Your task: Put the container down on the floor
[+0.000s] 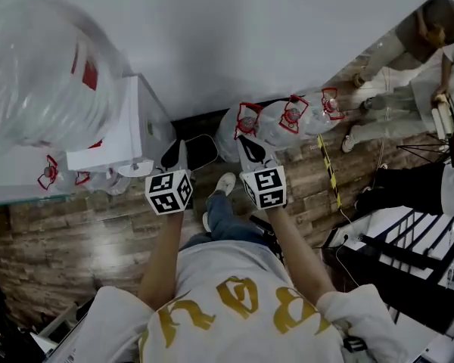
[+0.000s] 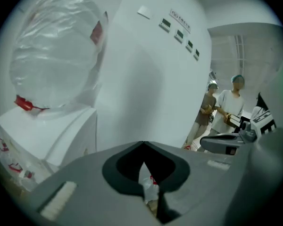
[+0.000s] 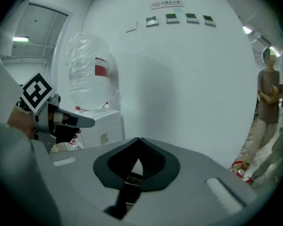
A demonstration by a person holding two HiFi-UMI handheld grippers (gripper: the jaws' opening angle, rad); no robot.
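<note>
Both the left gripper (image 1: pixel 175 156) and the right gripper (image 1: pixel 251 154) have their fingers together and hold nothing. The plastic-wrapped container (image 1: pixel 41 74) stands on top of the white dispenser (image 1: pixel 129 134). Right of the dispenser, further containers (image 1: pixel 287 119) lie on the floor (image 1: pixel 76 255).

Container (image 1: pixel 41 74): 1 large clear jug wrapped in crinkled clear film, red patch on its side.
Pose: upright, red fitting at its lower end.
Place: atop the white dispenser (image 1: pixel 129 138), off the floor.
</note>
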